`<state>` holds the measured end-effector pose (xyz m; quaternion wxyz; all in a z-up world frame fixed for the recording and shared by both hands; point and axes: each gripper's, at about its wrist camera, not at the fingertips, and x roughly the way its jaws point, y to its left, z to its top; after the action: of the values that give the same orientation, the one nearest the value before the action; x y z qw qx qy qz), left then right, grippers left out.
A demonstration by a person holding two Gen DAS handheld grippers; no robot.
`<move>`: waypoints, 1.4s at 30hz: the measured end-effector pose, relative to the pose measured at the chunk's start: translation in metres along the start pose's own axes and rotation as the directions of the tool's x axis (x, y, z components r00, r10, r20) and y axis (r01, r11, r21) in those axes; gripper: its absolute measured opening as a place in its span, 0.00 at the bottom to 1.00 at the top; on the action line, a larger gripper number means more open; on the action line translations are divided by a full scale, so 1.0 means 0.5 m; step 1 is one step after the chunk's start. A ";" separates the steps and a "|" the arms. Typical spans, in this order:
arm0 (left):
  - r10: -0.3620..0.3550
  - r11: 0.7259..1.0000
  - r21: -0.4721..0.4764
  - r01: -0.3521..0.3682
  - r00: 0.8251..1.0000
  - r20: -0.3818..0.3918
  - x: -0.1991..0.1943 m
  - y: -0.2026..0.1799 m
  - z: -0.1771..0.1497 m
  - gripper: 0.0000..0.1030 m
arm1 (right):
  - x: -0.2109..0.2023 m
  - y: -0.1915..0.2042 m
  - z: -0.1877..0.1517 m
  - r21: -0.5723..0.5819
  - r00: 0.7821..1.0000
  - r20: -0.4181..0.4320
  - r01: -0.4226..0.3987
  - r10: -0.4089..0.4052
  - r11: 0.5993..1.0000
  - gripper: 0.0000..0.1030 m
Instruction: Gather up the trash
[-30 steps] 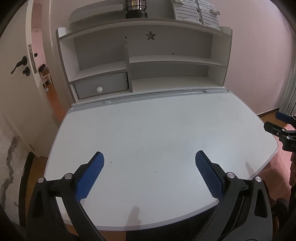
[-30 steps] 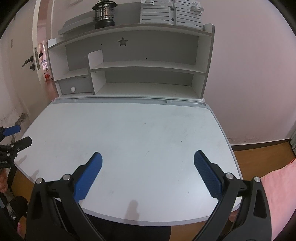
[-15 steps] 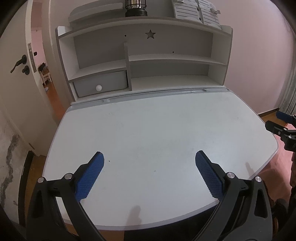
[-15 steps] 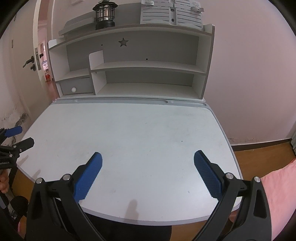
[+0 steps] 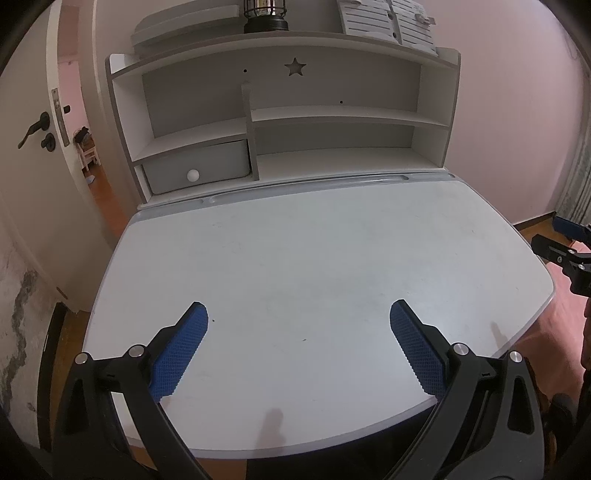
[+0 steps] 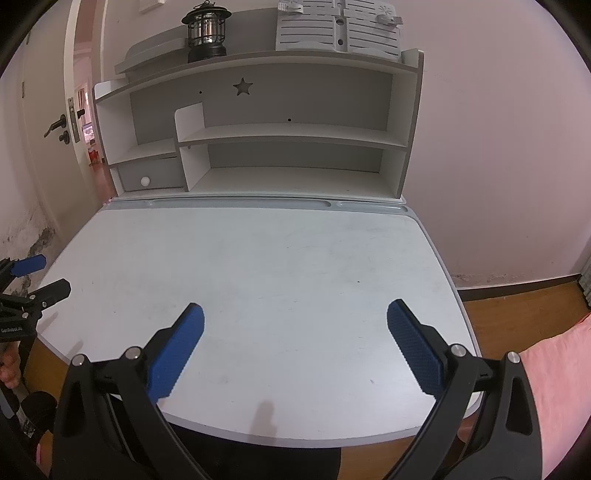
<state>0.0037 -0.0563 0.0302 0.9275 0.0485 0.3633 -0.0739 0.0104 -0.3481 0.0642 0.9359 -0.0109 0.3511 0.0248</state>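
Trash is nowhere on the counter (image 5: 295, 258), both grippers (image 5: 298, 345) (image 6: 294, 341) hover over it, fingers spread, holding nothing.

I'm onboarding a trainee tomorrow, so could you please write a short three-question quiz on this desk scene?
1. True or false: the left hand-held gripper grips a piece of trash.
2. What stands on top of the shelf unit, left of the slatted white stand? A) lantern B) mug C) vase
3. Fill in: the small drawer has a round white ____.

Key: 1 false, both it and the right hand-held gripper are open and hold nothing; 2 A, lantern; 3 knob.
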 end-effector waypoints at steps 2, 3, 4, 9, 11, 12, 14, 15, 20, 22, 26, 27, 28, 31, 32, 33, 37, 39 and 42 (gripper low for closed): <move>0.000 1.000 -0.003 0.000 1.000 0.000 0.000 0.000 0.000 0.93 | 0.000 0.000 0.000 0.000 1.000 -0.001 0.001 -0.001 1.000 0.93; -0.001 1.000 -0.002 0.001 1.000 -0.001 0.002 0.000 0.001 0.93 | -0.001 0.000 0.000 -0.001 1.000 -0.001 0.000 0.000 1.000 0.93; 0.000 1.000 -0.001 0.000 1.000 -0.001 0.001 0.001 0.000 0.93 | -0.001 0.000 0.000 -0.002 1.000 0.000 0.001 -0.001 1.000 0.93; 0.003 1.000 -0.005 -0.003 1.000 -0.002 -0.001 0.000 -0.001 0.93 | -0.002 -0.002 0.000 -0.002 1.000 -0.001 0.003 -0.003 1.000 0.93; 0.003 1.000 -0.006 -0.003 1.000 -0.002 -0.003 0.001 -0.002 0.93 | -0.002 -0.002 0.000 -0.002 1.000 0.000 0.001 -0.001 1.000 0.93; 0.003 1.000 -0.005 -0.003 1.000 -0.002 -0.002 0.000 -0.002 0.93 | -0.003 -0.003 0.000 -0.003 1.000 0.000 0.001 -0.001 1.000 0.93; 0.005 1.000 -0.007 -0.005 1.000 -0.003 -0.004 0.000 -0.003 0.93 | -0.002 -0.002 0.000 -0.002 1.000 0.000 0.002 -0.002 1.000 0.93; 0.004 1.000 -0.006 -0.004 1.000 -0.002 -0.003 0.000 -0.003 0.93 | -0.003 -0.002 0.000 -0.002 1.000 -0.001 0.001 -0.001 1.000 0.93; 0.009 1.000 -0.011 -0.009 1.000 -0.003 -0.004 0.003 -0.003 0.93 | -0.003 -0.003 -0.001 -0.003 1.000 0.000 -0.001 0.001 1.000 0.93; 0.009 1.000 -0.011 -0.009 1.000 -0.003 -0.004 0.004 -0.003 0.93 | -0.003 -0.003 -0.001 -0.005 1.000 0.000 0.000 0.000 1.000 0.93; 0.009 1.000 -0.011 -0.009 1.000 -0.002 -0.003 0.004 -0.003 0.93 | -0.005 -0.005 0.000 -0.006 1.000 -0.002 0.001 -0.001 1.000 0.93; 0.009 1.000 -0.011 -0.009 1.000 -0.003 -0.003 0.004 -0.003 0.93 | -0.005 -0.005 0.000 -0.007 1.000 -0.002 0.000 0.000 1.000 0.93; 0.009 1.000 -0.011 -0.009 1.000 -0.003 -0.003 0.004 -0.003 0.93 | -0.005 -0.005 0.000 -0.008 1.000 -0.001 0.000 0.000 1.000 0.93; 0.011 1.000 -0.012 -0.011 1.000 -0.006 -0.001 0.007 -0.004 0.93 | -0.004 -0.005 0.000 -0.008 1.000 -0.002 -0.001 0.001 1.000 0.93; 0.011 1.000 -0.013 -0.011 1.000 -0.007 -0.001 0.007 -0.004 0.93 | -0.004 -0.004 0.000 -0.008 1.000 -0.001 0.000 0.000 1.000 0.93; 0.011 1.000 -0.013 -0.011 1.000 -0.007 -0.002 0.007 -0.004 0.93 | -0.005 -0.005 0.000 -0.008 1.000 -0.001 0.000 0.000 1.000 0.93; 0.010 1.000 -0.014 -0.010 1.000 -0.007 -0.001 0.008 -0.003 0.93 | -0.004 -0.004 0.000 -0.008 1.000 -0.002 0.001 -0.001 1.000 0.93; 0.012 1.000 -0.012 -0.012 1.000 -0.007 -0.001 0.008 -0.003 0.93 | -0.005 -0.006 -0.001 -0.008 1.000 -0.003 0.001 -0.001 1.000 0.93; 0.011 1.000 -0.017 -0.012 1.000 -0.007 -0.001 0.009 -0.002 0.93 | -0.005 -0.006 -0.001 -0.011 1.000 -0.002 0.002 -0.002 1.000 0.93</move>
<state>0.0031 -0.0518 0.0300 0.9270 0.0429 0.3667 -0.0653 0.0085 -0.3513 0.0657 0.9356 -0.0163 0.3518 0.0255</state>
